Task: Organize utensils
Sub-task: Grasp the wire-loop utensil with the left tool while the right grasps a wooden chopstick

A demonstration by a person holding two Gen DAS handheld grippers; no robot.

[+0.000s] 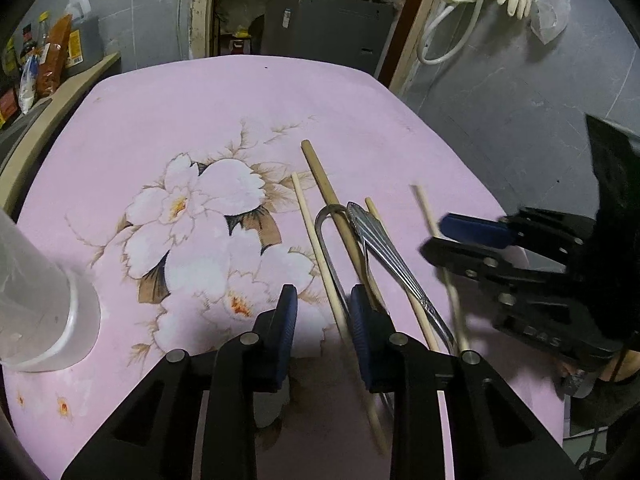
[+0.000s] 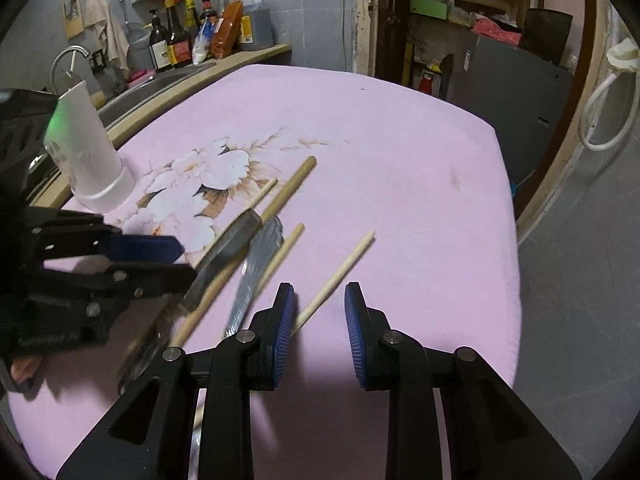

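Observation:
Several utensils lie loose on the pink flowered table (image 1: 200,112): a thick wooden stick (image 1: 326,188), thin wooden chopsticks (image 1: 316,248), metal tongs (image 1: 326,240) and a metal-handled utensil (image 1: 394,264). My left gripper (image 1: 323,312) is open just above them, one chopstick passing between its pads. My right gripper (image 2: 319,316) is open and empty, low over the table; the rightmost chopstick (image 2: 340,276) ends beside its left pad. It also shows in the left wrist view (image 1: 460,236). A white utensil holder (image 2: 92,160) stands at the left; it also shows in the left wrist view (image 1: 44,300).
A counter with a sink and sauce bottles (image 2: 176,36) runs behind the table's left edge. A doorway with shelves (image 2: 440,12) and a grey cabinet (image 2: 516,80) are at the back. The table's right edge (image 2: 508,200) drops to a grey floor.

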